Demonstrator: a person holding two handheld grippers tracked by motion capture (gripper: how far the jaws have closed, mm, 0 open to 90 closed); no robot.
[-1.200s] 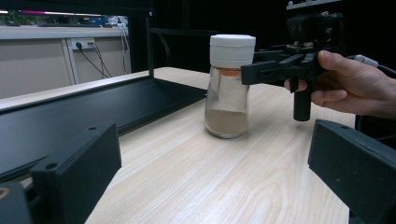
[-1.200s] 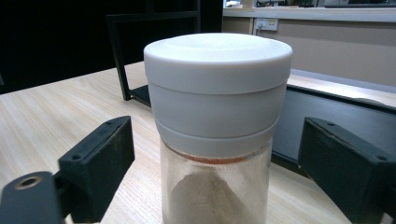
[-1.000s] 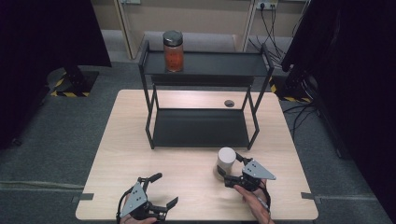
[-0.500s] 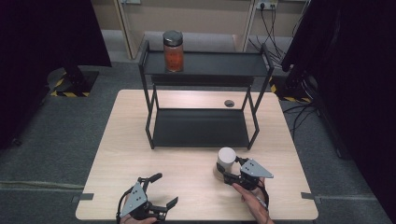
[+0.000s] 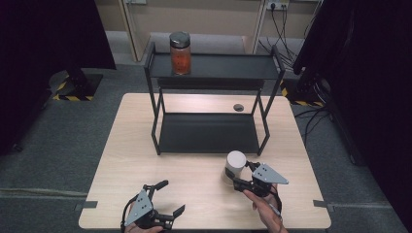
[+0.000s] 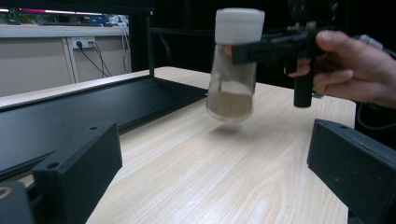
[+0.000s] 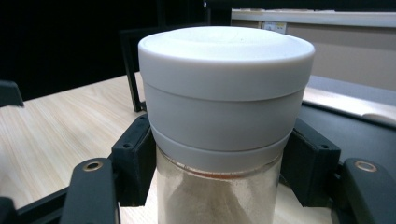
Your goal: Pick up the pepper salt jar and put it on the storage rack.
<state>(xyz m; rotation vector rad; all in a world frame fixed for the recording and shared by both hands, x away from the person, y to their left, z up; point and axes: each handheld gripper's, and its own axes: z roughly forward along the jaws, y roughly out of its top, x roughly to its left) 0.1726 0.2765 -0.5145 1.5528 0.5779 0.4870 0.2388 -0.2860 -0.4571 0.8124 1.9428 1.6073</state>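
Observation:
A clear jar (image 5: 235, 165) with a white lid and pale powder inside is at the table's front right. My right gripper (image 5: 242, 174) is shut on it just below the lid (image 7: 224, 60), one jaw on each side. In the left gripper view the jar (image 6: 232, 74) hangs slightly tilted just above the wooden table (image 6: 196, 163), with a shadow under it. My left gripper (image 5: 173, 196) rests open near the front left edge, with nothing between its jaws.
A black two-level rack (image 5: 209, 133) stands mid-table behind the jar. An orange-filled jar (image 5: 180, 53) with a dark lid sits on its top shelf at the left. A small dark disc (image 5: 238, 107) lies on the table behind the rack.
The right gripper and the white-lidded jar have barely shifted. The left gripper has stayed put.

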